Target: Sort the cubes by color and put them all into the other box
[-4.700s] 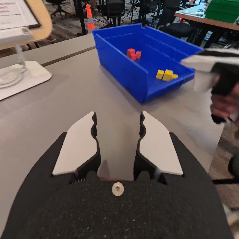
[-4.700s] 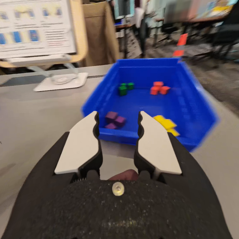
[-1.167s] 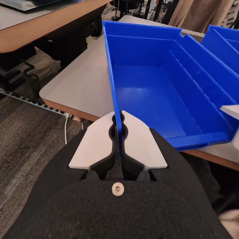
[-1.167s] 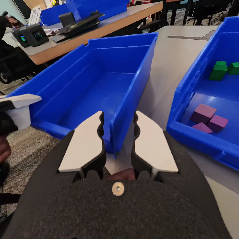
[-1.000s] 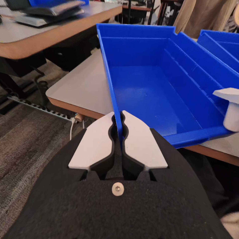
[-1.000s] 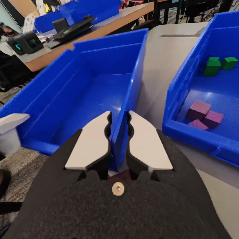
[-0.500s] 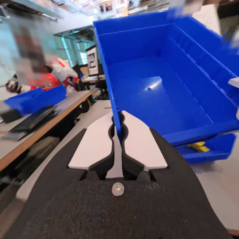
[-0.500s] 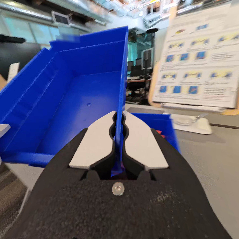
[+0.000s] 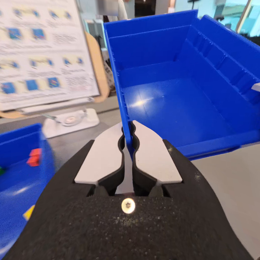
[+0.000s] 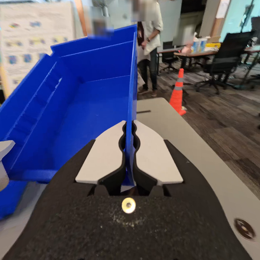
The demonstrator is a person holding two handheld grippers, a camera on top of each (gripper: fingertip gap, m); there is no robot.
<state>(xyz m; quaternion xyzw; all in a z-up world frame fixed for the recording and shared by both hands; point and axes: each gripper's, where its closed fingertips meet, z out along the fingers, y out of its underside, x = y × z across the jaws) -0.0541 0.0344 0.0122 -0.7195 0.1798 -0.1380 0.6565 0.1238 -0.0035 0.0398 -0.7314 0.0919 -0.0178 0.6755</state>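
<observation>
At the centre of both wrist views, an empty blue box (image 9: 175, 98) is held between two claws. The left claw (image 9: 127, 126) is closed narrow on the thin left side wall of this box, near its front corner, and the right claw (image 10: 129, 125) is closed the same way on the right side wall. In the right wrist view the tip of the left claw shows at the left edge of the frame. The box seems lifted and tilted, with its front edge low over the grey worktop (image 9: 232, 190), but I cannot tell if it touches.

At the lower left of the left wrist view stands the second blue box (image 9: 16, 175), blurred, and inside it I see red cubes (image 9: 34, 156); a bit of green and a bit of yellow also show at its edges. An instruction board (image 9: 42, 53) on a stand is behind it. In the right wrist view an orange cone (image 10: 178, 91) stands on the floor, and a person is farther behind.

I judge the empty box light and stiff, but its plastic wall is smooth and thin, so it can slip or twist. Holding both side walls near the front corners looks sensible. The cubes seem small, hard and light; each should be pinched on two flat opposite faces.
</observation>
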